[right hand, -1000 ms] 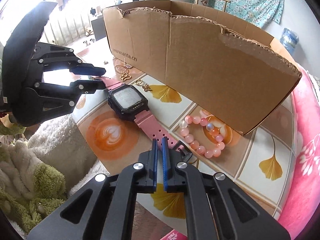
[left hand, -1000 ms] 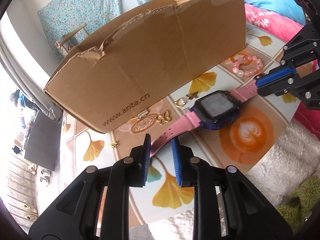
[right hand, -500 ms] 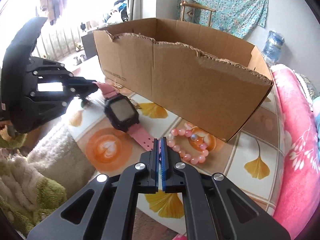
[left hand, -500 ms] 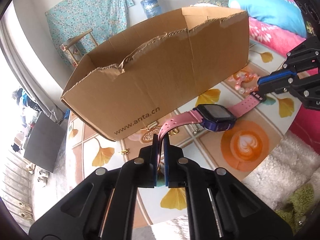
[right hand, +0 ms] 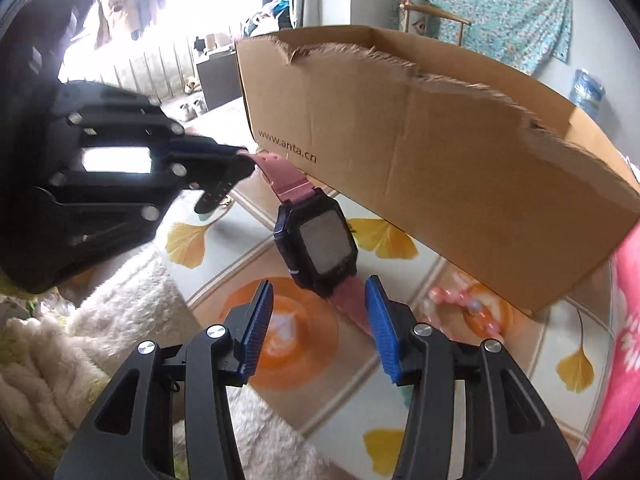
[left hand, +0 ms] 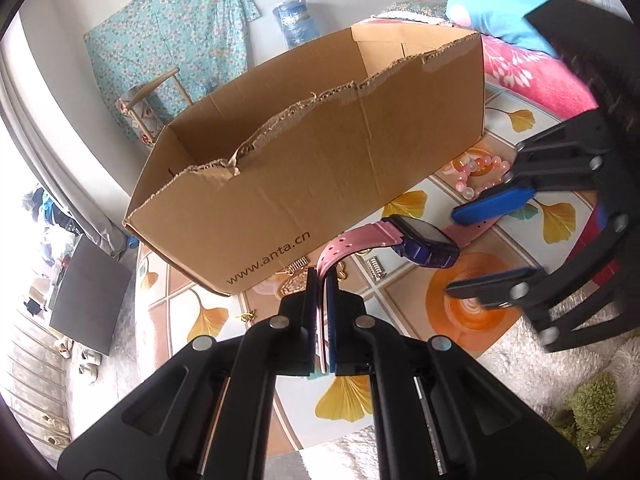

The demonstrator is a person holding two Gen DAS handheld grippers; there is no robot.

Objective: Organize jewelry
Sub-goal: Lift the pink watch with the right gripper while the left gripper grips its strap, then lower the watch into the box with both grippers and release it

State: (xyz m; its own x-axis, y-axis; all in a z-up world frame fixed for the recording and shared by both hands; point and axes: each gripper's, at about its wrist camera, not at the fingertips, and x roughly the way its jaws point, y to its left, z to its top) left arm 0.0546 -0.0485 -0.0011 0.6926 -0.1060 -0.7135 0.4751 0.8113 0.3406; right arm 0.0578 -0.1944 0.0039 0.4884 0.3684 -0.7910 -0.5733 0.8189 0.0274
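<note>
Pink watch strap stays pinched in the clenched left claw, its long axis running toward the opening right claw, whose pads flank the loose end untouched, cardboard box behind.

The cardboard box stands along the far side of the worktop, its tall torn front wall blocking a level reach; its top is open. Before it, the watch hangs between both sets of fingers. A bead bracelet lies against the box's right corner. The near worktop edge is bare.
</note>
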